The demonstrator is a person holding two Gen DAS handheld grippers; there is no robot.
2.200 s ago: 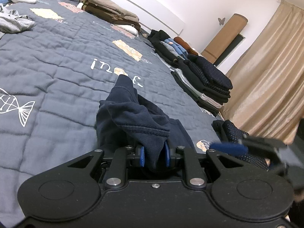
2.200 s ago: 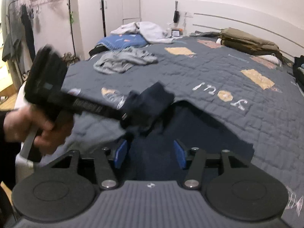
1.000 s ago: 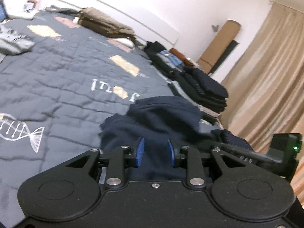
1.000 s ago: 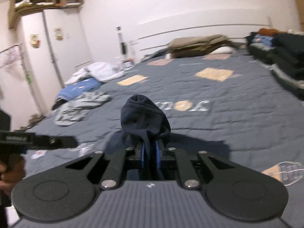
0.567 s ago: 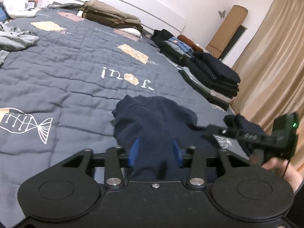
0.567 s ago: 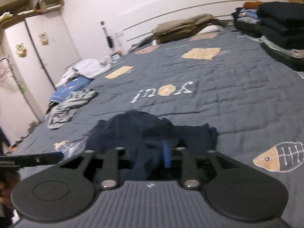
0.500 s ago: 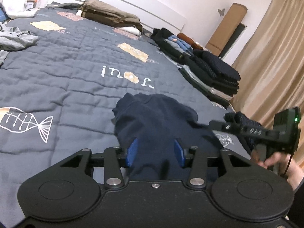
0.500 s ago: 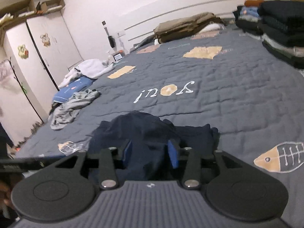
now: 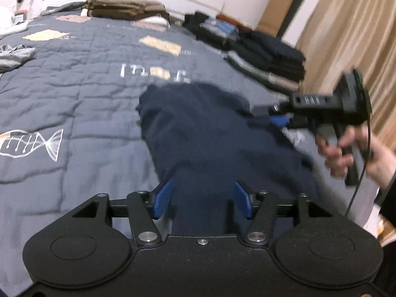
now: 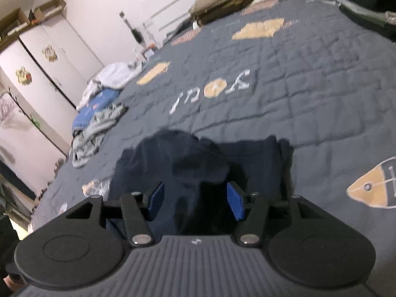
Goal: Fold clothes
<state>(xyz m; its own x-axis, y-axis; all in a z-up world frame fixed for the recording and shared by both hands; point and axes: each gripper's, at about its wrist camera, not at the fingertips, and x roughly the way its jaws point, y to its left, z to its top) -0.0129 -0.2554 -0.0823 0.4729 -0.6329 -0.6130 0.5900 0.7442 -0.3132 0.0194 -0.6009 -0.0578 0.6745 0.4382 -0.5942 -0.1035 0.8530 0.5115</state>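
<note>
Released onto the bed quilt: navy garment, no longer lifted and bunched, now spread flatter. Left tongs and right tongs opening, cloth lying loose between blue pads.

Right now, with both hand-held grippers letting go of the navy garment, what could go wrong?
The navy garment lies rumpled, its far edge bunched; the fold may look untidy. Cloth sits between the pads of the opening left hand-held gripper and right hand-held gripper, so pulling back could snag it and undo the fold.
</note>
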